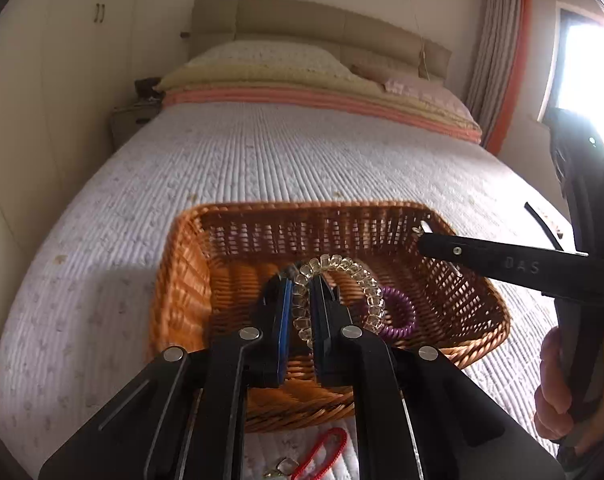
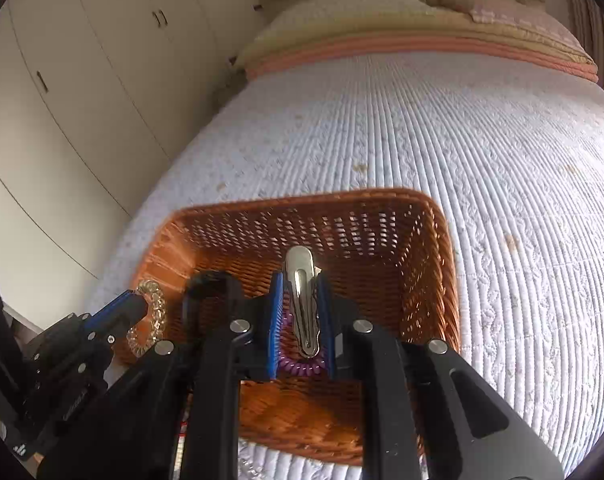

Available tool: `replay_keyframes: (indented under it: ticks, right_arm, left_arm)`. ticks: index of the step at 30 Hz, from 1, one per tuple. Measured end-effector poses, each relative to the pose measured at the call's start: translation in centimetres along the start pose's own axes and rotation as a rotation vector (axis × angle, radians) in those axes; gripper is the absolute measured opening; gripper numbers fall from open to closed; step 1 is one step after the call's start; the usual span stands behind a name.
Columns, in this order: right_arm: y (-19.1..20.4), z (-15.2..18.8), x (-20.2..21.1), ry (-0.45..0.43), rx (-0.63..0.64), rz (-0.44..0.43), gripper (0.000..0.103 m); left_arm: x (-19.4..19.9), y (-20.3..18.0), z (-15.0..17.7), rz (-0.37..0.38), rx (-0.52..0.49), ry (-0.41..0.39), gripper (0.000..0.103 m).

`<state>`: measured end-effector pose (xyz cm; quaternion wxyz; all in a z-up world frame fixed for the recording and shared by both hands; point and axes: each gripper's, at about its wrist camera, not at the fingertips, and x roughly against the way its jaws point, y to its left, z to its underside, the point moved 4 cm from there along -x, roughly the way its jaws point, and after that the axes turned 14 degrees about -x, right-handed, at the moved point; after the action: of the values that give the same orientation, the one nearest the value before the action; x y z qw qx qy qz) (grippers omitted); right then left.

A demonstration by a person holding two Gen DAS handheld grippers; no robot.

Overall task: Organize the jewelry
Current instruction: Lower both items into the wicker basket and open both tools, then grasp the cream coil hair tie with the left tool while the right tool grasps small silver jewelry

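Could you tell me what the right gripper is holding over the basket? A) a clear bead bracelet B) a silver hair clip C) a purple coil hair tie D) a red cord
B: the right gripper is shut on a silver hair clip above the basket.

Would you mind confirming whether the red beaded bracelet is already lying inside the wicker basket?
No, the red beaded bracelet lies on the bedspread in front of the wicker basket, outside its near rim.

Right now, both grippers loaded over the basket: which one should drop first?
Right, probably. The right gripper holds the silver hair clip over the wicker basket floor. The left gripper with its clear bead bracelet looks nearer the basket's side wall.
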<state>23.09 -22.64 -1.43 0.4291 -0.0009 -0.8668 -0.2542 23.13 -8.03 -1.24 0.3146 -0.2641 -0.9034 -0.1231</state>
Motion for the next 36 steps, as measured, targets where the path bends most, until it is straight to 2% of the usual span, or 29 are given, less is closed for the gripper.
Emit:
replay_keyframes:
  ticks: [5, 11, 12, 13, 15, 17, 20, 28, 32, 36]
  right_arm:
    - [-1.0, 0.9, -3.1, 0.067, -0.013, 0.051, 0.015]
    - [-1.5, 0.9, -4.7, 0.105, -0.057, 0.022, 0.016]
    - [-1.8, 1.0, -4.8, 0.112, -0.068, 0.006, 0.017]
    - [-1.9, 1.0, -4.7, 0.115, -0.078, -0.01, 0.02]
    - [-2.3, 1.1, -3.9, 0.111, -0.088, -0.014, 0.036]
    - [-2.2, 1.3, -3.1, 0.097, -0.081, -0.022, 0.038]
    - [-2.0, 1.6, -0.9, 0.071, -0.057, -0.026, 0.038]
    - [-0.9, 3.5, 6.4, -0.011, -0.038, -0.102, 0.04]
    - [-0.1, 5.4, 10.0, -0.07, 0.03, -0.092, 0.04]
    - [0.7, 8.6, 12.1, -0.137, 0.146, -0.056, 0.04]
  left_arm:
    - [-1.2, -0.1, 1.1, -0.004, -0.018, 0.029, 0.007]
    - [-1.1, -0.4, 1.5, -0.006, -0.027, 0.031, 0.01]
    - [-0.9, -0.4, 1.5, -0.005, -0.028, 0.027, 0.014]
    - [-0.6, -0.4, 1.5, 0.0, -0.025, 0.025, 0.027]
    - [0.4, -0.3, 1.5, 0.004, -0.018, 0.0, 0.031]
    - [1.3, 0.0, 1.3, 0.013, -0.01, -0.018, 0.031]
    - [3.9, 0.6, 1.3, 0.042, 0.017, -0.066, 0.033]
    - [12.8, 1.8, 2.0, 0.083, 0.085, -0.195, 0.038]
    - [15.8, 2.1, 3.2, 0.084, 0.092, -0.221, 0.038]
    - [17.4, 1.8, 5.3, 0.097, 0.1, -0.207, 0.038]
